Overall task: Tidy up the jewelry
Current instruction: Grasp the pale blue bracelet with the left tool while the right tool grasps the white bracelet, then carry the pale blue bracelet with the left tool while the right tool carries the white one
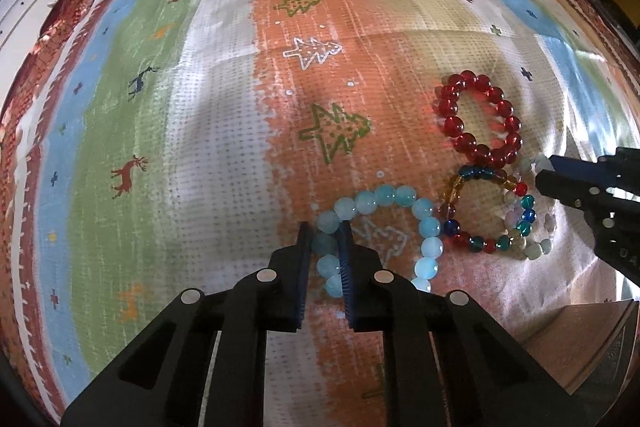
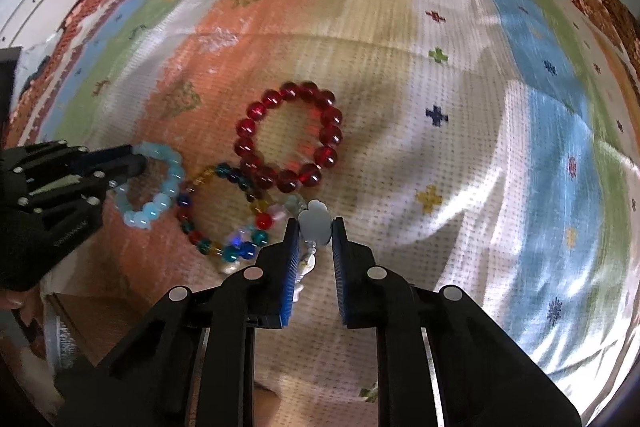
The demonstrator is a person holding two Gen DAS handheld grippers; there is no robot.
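From the left wrist we see our left gripper point(image 1: 326, 239) clenched on the light blue bracelet point(image 1: 384, 227), its near beads hidden behind the pads, on the patterned cloth point(image 1: 224, 131). From the right wrist, blurred, our right gripper point(image 2: 316, 231) pinches the pale bracelet point(image 2: 316, 223), mostly hidden under the multicoloured bracelet point(image 2: 224, 219) beside the red bracelet point(image 2: 290, 135).

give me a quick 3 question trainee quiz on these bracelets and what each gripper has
1. True or false: the left gripper is shut on the light blue bead bracelet.
2. Which bracelet touches the red bead bracelet? A) multicolour bead bracelet B) light blue one
3. Fill in: the right gripper pinches a pale ____-shaped charm.

Key: 1 true; 2 A; 3 flower
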